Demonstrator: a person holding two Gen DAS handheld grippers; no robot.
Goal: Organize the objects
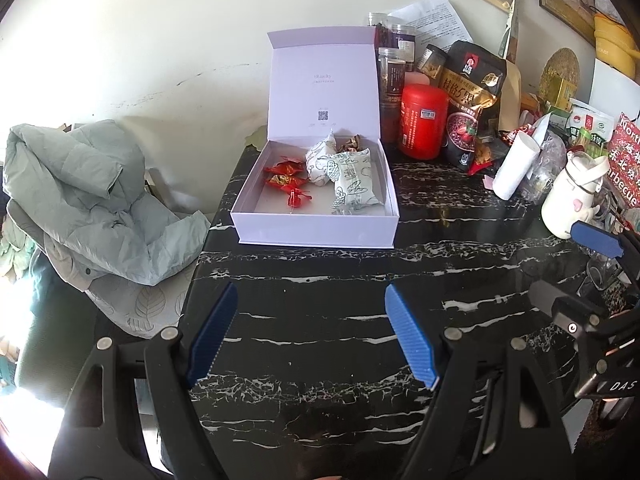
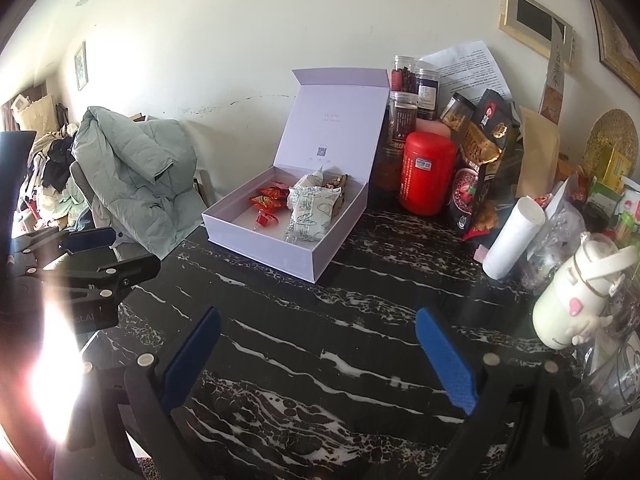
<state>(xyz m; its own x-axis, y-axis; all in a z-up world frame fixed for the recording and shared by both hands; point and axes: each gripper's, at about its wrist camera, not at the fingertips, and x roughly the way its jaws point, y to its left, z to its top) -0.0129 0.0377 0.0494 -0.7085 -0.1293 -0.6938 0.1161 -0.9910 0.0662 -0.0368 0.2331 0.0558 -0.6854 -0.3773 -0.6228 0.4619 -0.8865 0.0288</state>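
An open white box with its lid standing up sits on the black marble table. Inside lie red wrapped candies, white-and-green packets and a brown wrapped piece. My left gripper hovers over bare tabletop in front of the box, open with nothing between its blue pads. My right gripper is likewise open and empty, short of the box and to its right. One blue pad of the right gripper shows at the right edge of the left wrist view.
Behind and right of the box crowd a red canister, clear jars, a black snack bag, a white roll and a white bottle. A pale green jacket hangs over a chair past the table's left edge.
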